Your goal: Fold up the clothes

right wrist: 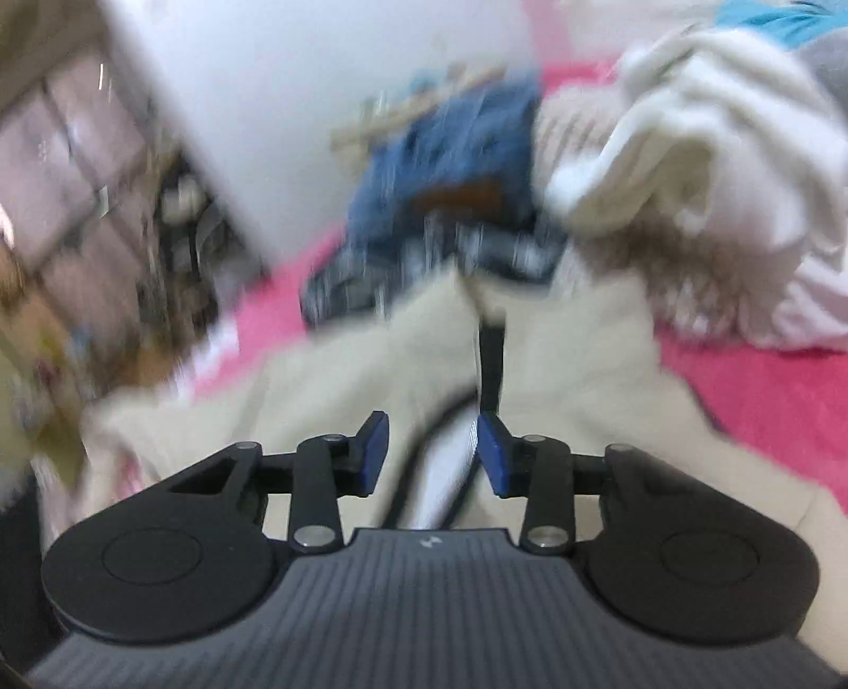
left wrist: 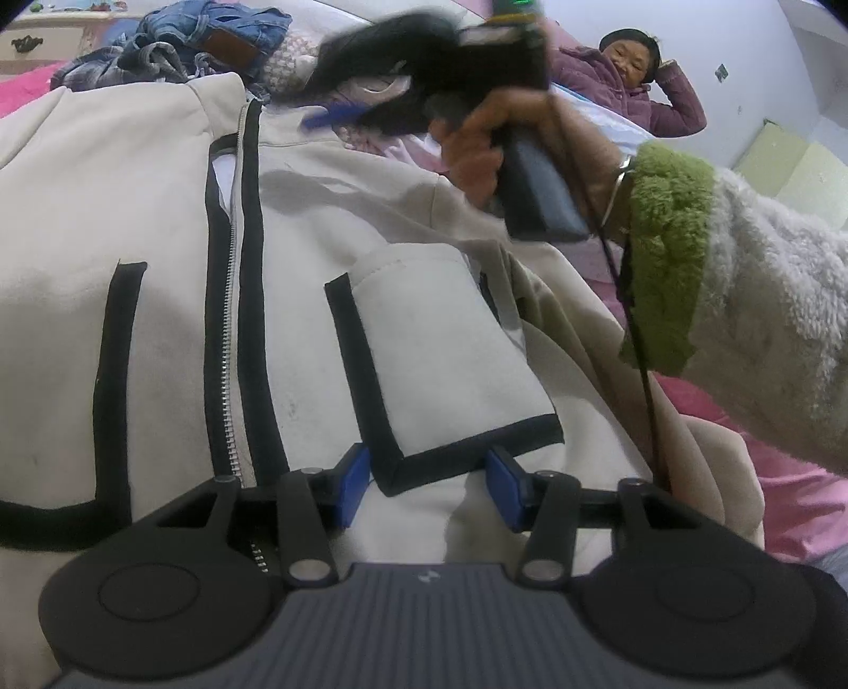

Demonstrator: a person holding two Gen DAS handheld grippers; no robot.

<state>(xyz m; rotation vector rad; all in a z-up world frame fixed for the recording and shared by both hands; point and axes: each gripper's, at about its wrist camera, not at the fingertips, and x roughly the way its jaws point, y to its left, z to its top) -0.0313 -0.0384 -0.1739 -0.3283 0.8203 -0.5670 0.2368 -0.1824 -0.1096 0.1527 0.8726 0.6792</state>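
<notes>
Straddling the cream jacket's (left wrist: 159, 265) black-edged cuff (left wrist: 450, 371), left gripper (left wrist: 429, 490) released; right gripper (right wrist: 432, 450) seemingly released, blurred.

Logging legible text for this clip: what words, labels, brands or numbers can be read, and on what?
No readable words or numbers.
Left gripper body: small pale logo mark, no letters.
Jeans brown waist patch: too blurred to read.
Right wrist view: motion-blurred, nothing legible.

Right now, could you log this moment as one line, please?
cream jacket spread, sleeve cuff folded over | left gripper open at cuff | right gripper open
</notes>
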